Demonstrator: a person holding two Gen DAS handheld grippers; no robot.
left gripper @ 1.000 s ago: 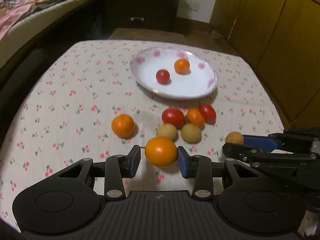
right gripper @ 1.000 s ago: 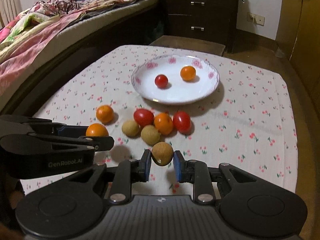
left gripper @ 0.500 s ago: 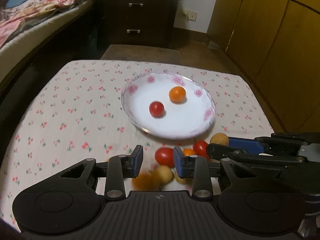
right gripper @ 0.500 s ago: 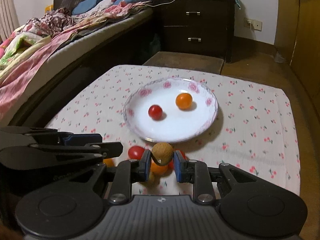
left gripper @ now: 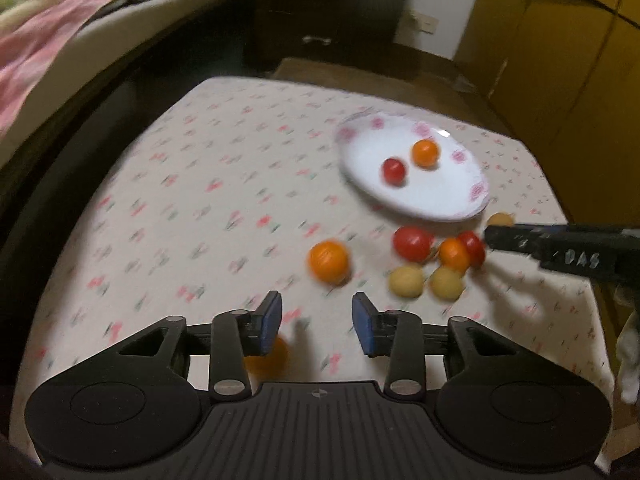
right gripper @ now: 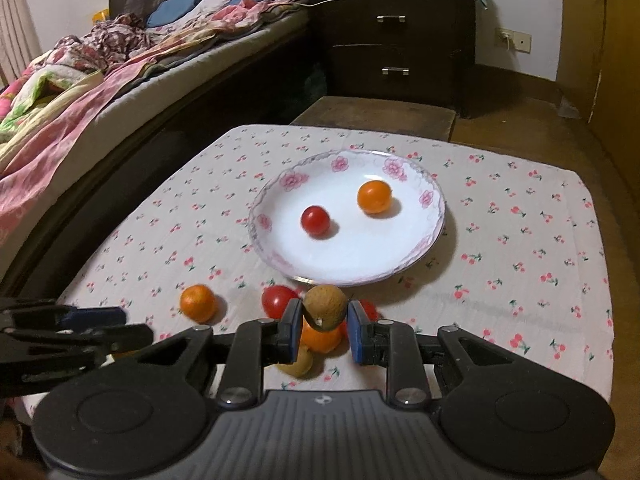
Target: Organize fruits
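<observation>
The right gripper (right gripper: 323,328) is clenched on a round tan-brown fruit (right gripper: 325,307), which sits pinched between its 2 blue-padded fingers (right gripper: 295,330) just in front of the near rim of the white floral-edged plate (right gripper: 424,200). On that plate lie 1 small red tomato (right gripper: 315,221) and 1 small orange citrus fruit (right gripper: 374,197), apart from each other. The plate rests on a white tablecloth printed with small red cherries (right gripper: 520,240). In the left wrist view the left gripper (left gripper: 316,320) is released, its jaws spread with nothing between them; a blurred orange fruit (left gripper: 268,358) lies on the cloth below its left finger. Ahead of it a loose orange citrus (left gripper: 329,261) sits alone, and to the right is a cluster: a larger red tomato (left gripper: 413,243), a small orange fruit (left gripper: 454,254), a second red tomato (left gripper: 472,245) touching it, and 2 pale yellow round fruits (left gripper: 406,280) side by side nearer the camera. A bed with rumpled pink bedding (right gripper: 80,92) and a dark wooden drawer chest (right gripper: 394,40) stand beyond the table.
</observation>
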